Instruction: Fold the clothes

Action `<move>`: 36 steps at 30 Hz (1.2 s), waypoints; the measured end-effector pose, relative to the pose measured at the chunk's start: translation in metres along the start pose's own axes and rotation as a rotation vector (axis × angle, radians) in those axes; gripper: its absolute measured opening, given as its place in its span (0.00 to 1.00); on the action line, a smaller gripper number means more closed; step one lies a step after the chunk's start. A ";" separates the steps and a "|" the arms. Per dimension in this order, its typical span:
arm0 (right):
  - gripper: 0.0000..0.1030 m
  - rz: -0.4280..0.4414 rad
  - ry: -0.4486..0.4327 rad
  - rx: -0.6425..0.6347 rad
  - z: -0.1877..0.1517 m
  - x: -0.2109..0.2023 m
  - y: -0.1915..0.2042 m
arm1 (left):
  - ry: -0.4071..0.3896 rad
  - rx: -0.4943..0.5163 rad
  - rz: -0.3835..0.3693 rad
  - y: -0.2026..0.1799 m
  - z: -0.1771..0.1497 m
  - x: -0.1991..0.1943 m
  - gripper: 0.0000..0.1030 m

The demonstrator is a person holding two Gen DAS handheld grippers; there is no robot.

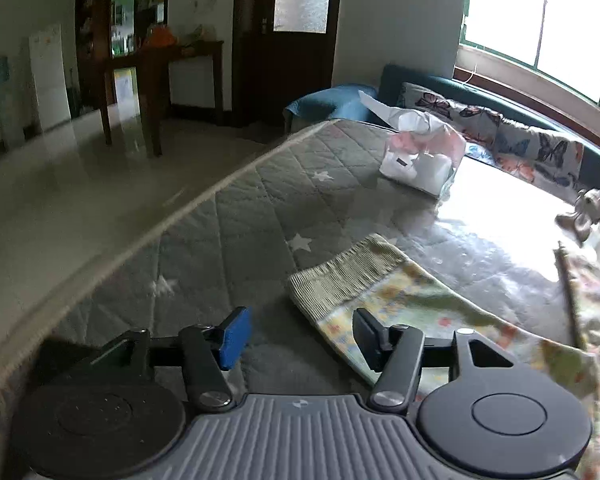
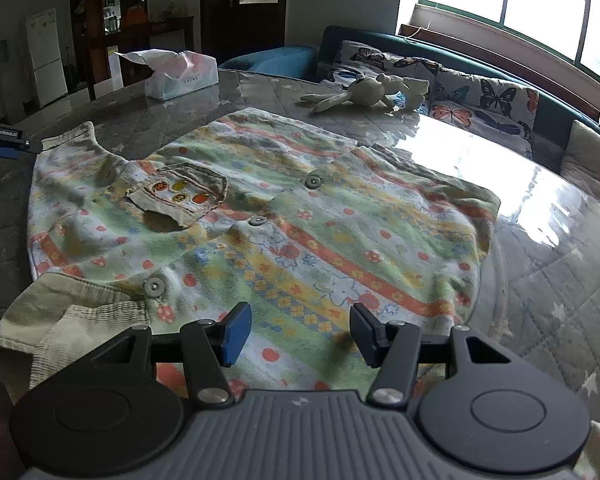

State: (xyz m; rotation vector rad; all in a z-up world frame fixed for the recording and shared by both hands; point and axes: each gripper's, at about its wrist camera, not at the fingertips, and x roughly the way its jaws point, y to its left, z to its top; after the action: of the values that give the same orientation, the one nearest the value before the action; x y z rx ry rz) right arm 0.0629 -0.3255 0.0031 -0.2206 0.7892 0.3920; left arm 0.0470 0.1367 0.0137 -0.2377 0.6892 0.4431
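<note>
Our left tool [image 1: 300, 338] hangs apart just left of the shirt's ribbed sleeve cuff [image 1: 340, 276]; our right tool [image 2: 300, 336], also apart, hovers over the shirt [image 2: 260, 220] spread flat on the surface [image 2: 540, 264].

The left wrist view sits low and close over the table [image 1: 228, 216], near its left edge, looking along its own fingers across the quilted top toward the door [image 1: 296, 20] and window [image 1: 540, 28]. The right wrist view sits a little higher over the near edge, facing the same way, with the garment [image 2: 284, 220] spread close below it. Both views share the tissue pack [image 1: 420, 156] [image 2: 180, 74], the toy [image 1: 584, 208] [image 2: 368, 92], the butterfly cushions [image 1: 500, 132] [image 2: 460, 96], and the garment's ribbed cuff [image 1: 344, 276] [image 2: 70, 136]. The left gripper [image 2: 4, 142] shows at the right view's left edge.
</note>
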 end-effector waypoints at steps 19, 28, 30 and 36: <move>0.54 0.017 -0.061 0.051 -0.004 -0.026 0.009 | -0.017 -0.085 -0.110 0.006 0.007 0.006 0.06; 0.54 0.004 -0.084 0.118 -0.011 -0.038 0.002 | -0.136 -0.016 -0.439 -0.060 0.021 -0.072 0.02; 0.54 0.003 -0.091 0.132 -0.011 -0.040 0.000 | -0.152 0.015 -0.518 -0.081 0.022 -0.087 0.02; 0.54 0.013 -0.104 0.131 -0.013 -0.044 0.001 | -0.064 0.114 -0.650 -0.128 0.004 -0.096 0.03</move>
State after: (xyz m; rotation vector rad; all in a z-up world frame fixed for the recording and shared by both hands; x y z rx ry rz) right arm 0.0260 -0.3400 0.0262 -0.0726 0.7109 0.3595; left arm 0.0439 -0.0049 0.0886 -0.3219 0.5350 -0.2079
